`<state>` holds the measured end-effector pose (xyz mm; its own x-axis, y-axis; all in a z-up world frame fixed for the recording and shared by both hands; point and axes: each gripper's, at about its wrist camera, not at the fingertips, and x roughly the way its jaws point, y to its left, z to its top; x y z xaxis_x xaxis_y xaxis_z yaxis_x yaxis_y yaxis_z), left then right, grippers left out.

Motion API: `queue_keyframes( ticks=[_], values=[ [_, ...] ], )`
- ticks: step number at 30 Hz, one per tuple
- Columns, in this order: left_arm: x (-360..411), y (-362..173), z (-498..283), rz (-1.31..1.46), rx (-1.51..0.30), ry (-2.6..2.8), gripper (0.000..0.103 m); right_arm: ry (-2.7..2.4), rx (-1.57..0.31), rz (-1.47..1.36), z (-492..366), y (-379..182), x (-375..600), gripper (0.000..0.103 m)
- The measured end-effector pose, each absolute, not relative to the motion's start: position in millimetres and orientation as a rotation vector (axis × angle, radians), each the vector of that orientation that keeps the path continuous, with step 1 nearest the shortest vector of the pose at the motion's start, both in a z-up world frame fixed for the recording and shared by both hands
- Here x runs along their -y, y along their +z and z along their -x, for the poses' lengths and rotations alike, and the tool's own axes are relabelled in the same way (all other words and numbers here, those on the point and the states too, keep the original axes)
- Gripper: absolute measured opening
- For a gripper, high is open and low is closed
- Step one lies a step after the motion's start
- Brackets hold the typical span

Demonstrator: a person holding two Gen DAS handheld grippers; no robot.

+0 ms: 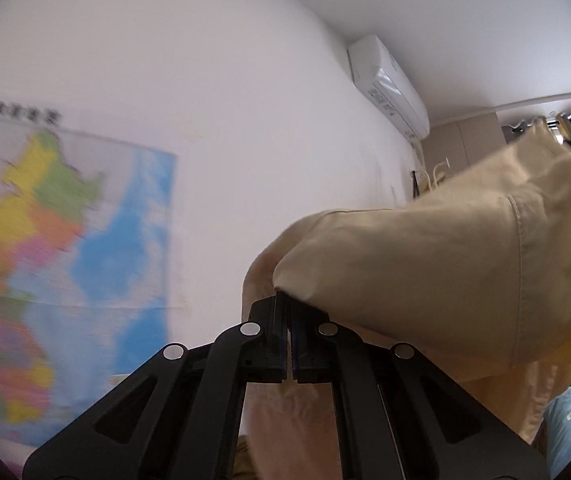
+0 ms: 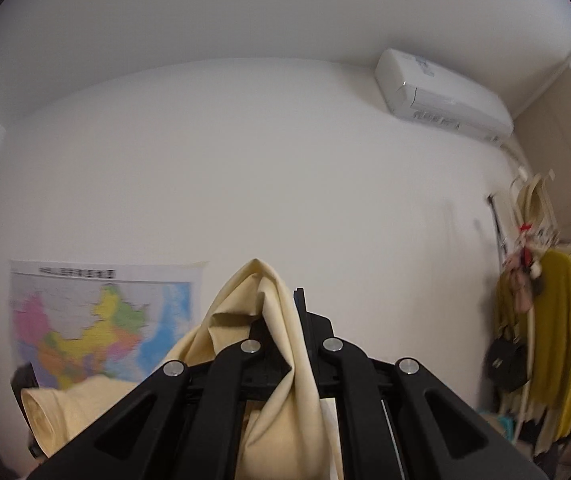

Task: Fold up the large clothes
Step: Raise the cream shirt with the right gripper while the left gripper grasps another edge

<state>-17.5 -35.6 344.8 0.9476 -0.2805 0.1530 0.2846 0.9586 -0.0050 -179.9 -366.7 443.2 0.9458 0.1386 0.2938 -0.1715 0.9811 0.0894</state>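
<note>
A large cream-yellow garment (image 1: 437, 272) is held aloft in front of the white wall (image 1: 225, 120), well above whatever surface lies below, which is not shown. The left gripper (image 1: 285, 300) is clenched on a bunched fold of it; the fingers are pressed together with cloth emerging right at their tips. The right gripper (image 2: 285, 312) is clamped on another part of the same garment, a peak of fabric rising between and above its fingers and a tail hanging down behind them.

Slippage is judged the main hazard. Only a narrow pinch of cloth appears to be caught on the left, and the weight of a big hanging piece could drag it free if the garment is shaken or spread sharply. On the right, several layers seem to be gathered at once, so a wrong edge may be carried along and the fold set crooked. The wall map (image 2: 101, 320) is smeared by motion in the left view, which suggests quick movement and more risk of a lost grip. A sleeve-like tube of cloth (image 2: 45, 408) sags below the map in the right view and could end trapped under the fold.

The fabric looks like a smooth, matte woven cotton, fairly stiff, with a stitched seam (image 1: 519, 216) and soft rounded creases. An air conditioner (image 2: 441, 96) is mounted high on the wall, and hung clothes (image 2: 557, 340) crowd a rack beneath it.
</note>
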Motion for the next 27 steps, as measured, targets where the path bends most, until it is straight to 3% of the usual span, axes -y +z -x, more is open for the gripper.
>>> queue_keyframes(
  ticks=[12, 19, 23, 27],
  values=[
    [-78, 287, 227, -0.081, 0.066, 0.087, 0.002, 0.619, 0.014, -0.145, 151, 323, 293, 0.003],
    [-110, 259, 258, -0.015, -0.152, 0.133, 0.002, 0.832, -0.177, -0.137, 136, 272, 230, 0.003],
    [-118, 259, 269, 0.008, -0.172, 0.112, 0.002, 0.901, -0.173, -0.109, 136, 267, 210, 0.003],
    [-153, 251, 242, 0.102, -0.217, 0.114, 0.002, 0.889, -0.273, -0.197, 59, 259, 195, 0.004]
  ],
)
